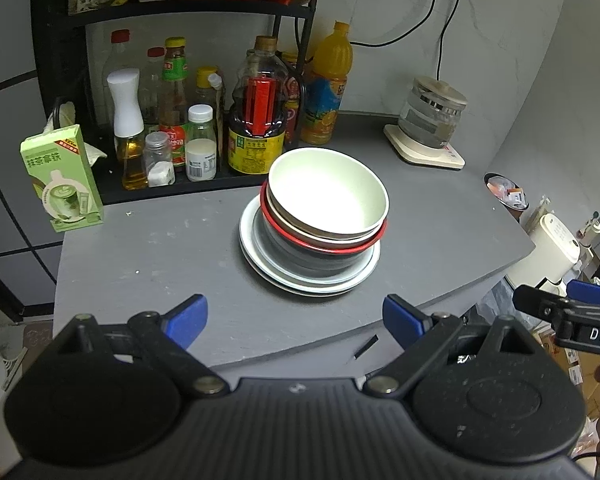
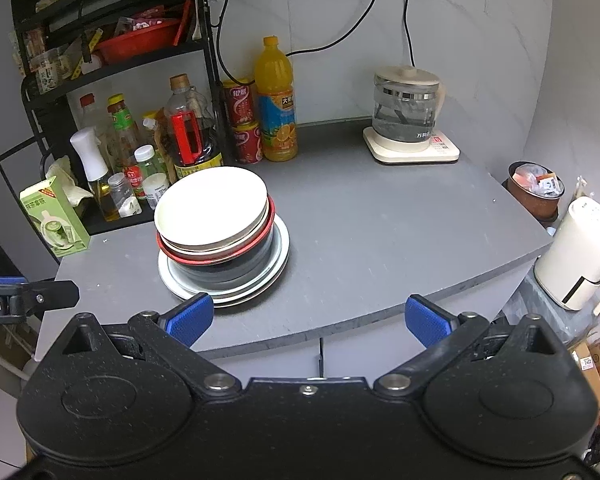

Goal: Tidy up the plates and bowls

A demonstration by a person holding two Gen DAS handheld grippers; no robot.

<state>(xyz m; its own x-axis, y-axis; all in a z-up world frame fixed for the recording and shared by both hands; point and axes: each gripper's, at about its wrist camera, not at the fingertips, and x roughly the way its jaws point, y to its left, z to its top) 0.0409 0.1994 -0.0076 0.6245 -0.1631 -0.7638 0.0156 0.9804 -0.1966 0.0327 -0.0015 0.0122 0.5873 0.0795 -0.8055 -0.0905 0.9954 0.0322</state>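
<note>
Two grippers, left (image 1: 295, 320) and right (image 2: 309, 320) | jaws spread, empty | bowls (image 1: 328, 196) nested on plates (image 1: 312, 280)

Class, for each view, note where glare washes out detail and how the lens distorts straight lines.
Left wrist view: glare whitens the inside of the top bowl; the rack posts and counter edge bow. Right wrist view: the bowl is blown out too; the wall lines curve.
</note>
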